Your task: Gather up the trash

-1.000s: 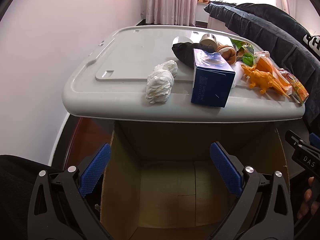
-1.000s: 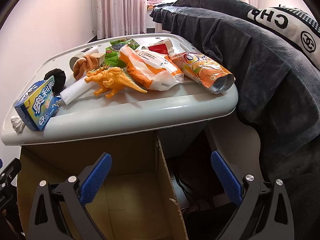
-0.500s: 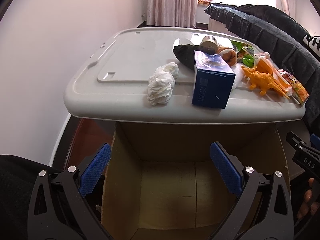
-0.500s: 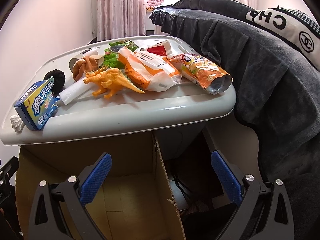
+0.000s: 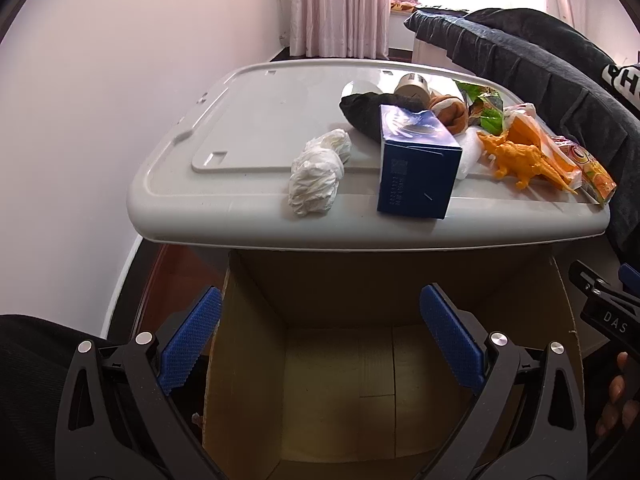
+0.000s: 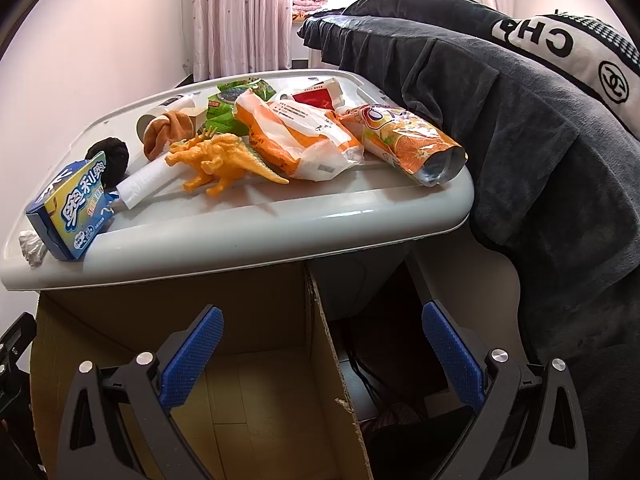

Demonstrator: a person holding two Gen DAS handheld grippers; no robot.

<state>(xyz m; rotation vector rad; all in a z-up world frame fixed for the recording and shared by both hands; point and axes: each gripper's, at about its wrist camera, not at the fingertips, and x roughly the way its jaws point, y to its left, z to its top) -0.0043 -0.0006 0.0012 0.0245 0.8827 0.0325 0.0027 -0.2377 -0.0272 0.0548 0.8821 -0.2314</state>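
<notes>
In the left wrist view, the left hand-held gripper is spread wide and holds nothing, hanging above the open cardboard box, whose floor shows bare below the fingers. Ahead of and above it, the grey surface carries everything: a crumpled white tissue lies almost straight ahead near the front edge, a blue box stands just to the right of it, and further right lie a dark sock, an orange toy dinosaur and snack wrappers. Judging from this, nothing has been collected yet and the whole job remains

In the right wrist view, the right hand-held gripper is likewise spread and empty, straddling the box's right wall. Ahead and above sit an orange snack bag at the near right corner, an orange-and-white bag beside it, a green wrapper and a red-and-white packet behind, with the dinosaur and blue box to the left. The wrappers and tissue look like the trash to move; the toy and socks likely stay, though that is a guess
</notes>
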